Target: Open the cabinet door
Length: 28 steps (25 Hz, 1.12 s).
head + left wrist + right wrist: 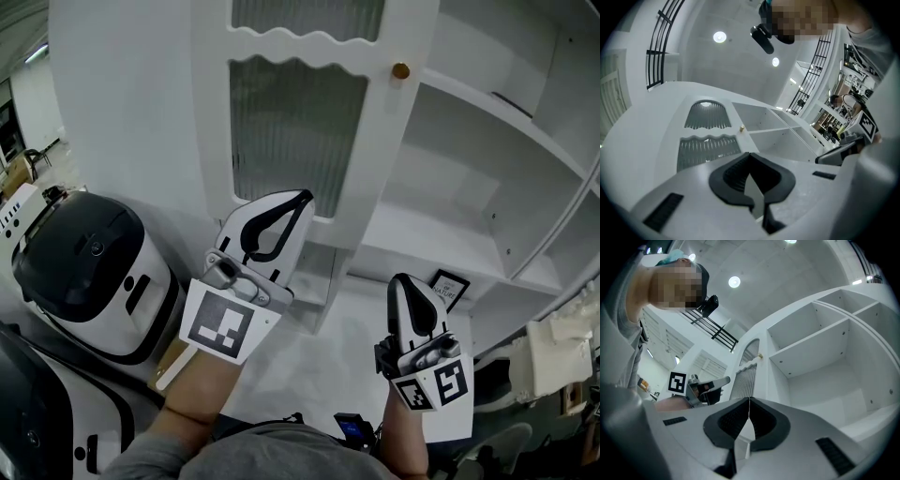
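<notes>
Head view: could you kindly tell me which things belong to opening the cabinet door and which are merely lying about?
For the job: cabinet door, brass knob, left claw, right claw.
Lying about: white appliance, framed card.

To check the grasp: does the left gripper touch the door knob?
Apart. In the head view the shut left gripper is before the glass panel; the knob sits clear above, to its right.
</notes>
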Each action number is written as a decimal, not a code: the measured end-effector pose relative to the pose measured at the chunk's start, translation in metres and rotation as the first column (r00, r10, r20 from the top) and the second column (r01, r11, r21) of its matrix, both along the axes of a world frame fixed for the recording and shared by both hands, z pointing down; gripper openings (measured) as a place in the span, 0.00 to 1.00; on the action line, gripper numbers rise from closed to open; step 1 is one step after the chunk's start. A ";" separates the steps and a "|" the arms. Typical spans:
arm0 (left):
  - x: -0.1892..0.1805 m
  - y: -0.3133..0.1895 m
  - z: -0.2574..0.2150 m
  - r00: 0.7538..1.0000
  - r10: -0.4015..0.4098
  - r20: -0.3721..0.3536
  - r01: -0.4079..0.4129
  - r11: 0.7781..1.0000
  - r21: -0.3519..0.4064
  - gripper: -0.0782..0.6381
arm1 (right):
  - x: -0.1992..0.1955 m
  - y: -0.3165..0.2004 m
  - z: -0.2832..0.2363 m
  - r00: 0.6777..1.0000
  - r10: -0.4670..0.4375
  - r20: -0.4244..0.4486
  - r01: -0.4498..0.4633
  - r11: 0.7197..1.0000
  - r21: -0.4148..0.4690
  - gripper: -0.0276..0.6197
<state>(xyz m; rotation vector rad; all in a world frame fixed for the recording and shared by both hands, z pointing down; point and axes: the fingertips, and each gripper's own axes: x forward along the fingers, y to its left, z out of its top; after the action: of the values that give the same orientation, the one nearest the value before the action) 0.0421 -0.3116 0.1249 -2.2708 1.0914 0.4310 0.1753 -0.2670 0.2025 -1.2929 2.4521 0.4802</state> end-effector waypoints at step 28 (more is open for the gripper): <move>0.055 -0.032 -0.089 0.992 -0.067 0.105 0.046 0.980 0.193 0.12 | -0.001 -0.032 -0.075 0.997 -0.018 -0.072 0.028 0.990 0.137 0.08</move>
<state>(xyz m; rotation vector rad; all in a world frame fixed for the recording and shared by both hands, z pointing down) 0.0974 -0.3432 0.0356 -2.0661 1.0109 0.3652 0.1746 -0.2995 0.1280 -1.2094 2.4391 0.6875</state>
